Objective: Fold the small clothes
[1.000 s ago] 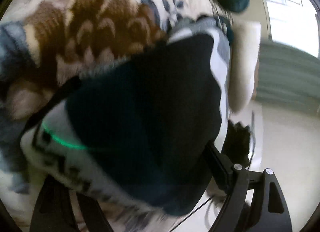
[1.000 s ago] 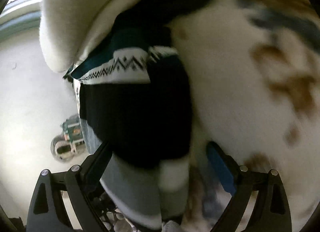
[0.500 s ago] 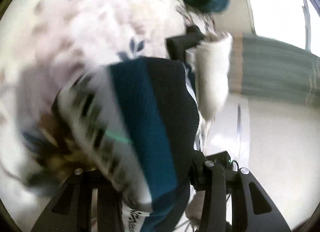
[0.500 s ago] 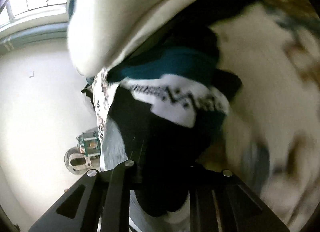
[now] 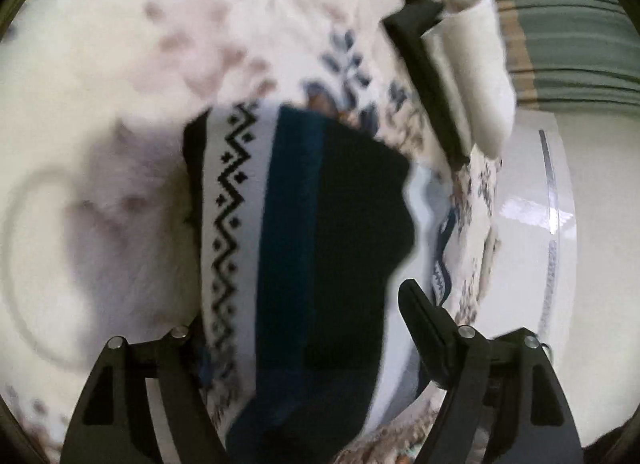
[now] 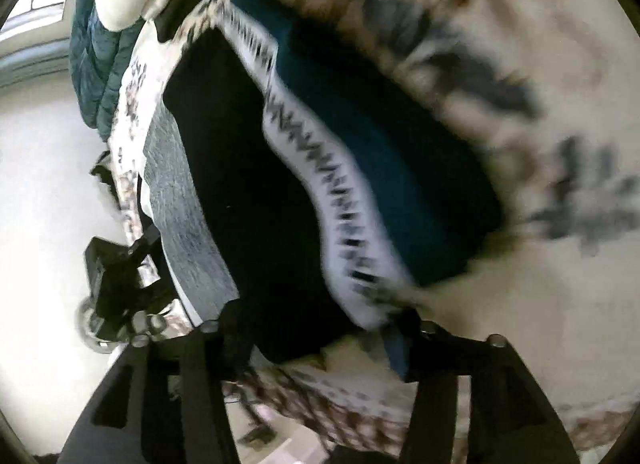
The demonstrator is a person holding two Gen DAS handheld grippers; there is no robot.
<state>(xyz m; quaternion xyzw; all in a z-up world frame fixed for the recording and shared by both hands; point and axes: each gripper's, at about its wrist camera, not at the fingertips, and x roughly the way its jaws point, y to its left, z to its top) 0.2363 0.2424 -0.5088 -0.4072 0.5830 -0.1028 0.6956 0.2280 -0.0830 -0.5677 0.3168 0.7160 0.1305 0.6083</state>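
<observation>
Though blurred, striped knit garment between both tools' fingers.

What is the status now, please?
Left claw open around patterned sock. Right claw open, sock between fingers. Sock lies on floral blanket. Nothing blocks.

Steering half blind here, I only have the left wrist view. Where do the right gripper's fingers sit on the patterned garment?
Observer: The right gripper straddles the near edge of the patterned garment, with one finger at its black part and the other at the zigzag band.
Operator: Is it clamped?
Observer: I cannot tell. That view is blurred, and the fingers stand apart with cloth between them.
Operator: Anything past the floral blanket's edge?
Observer: Yes, beyond the floral blanket a round object sits on the pale floor.
</observation>
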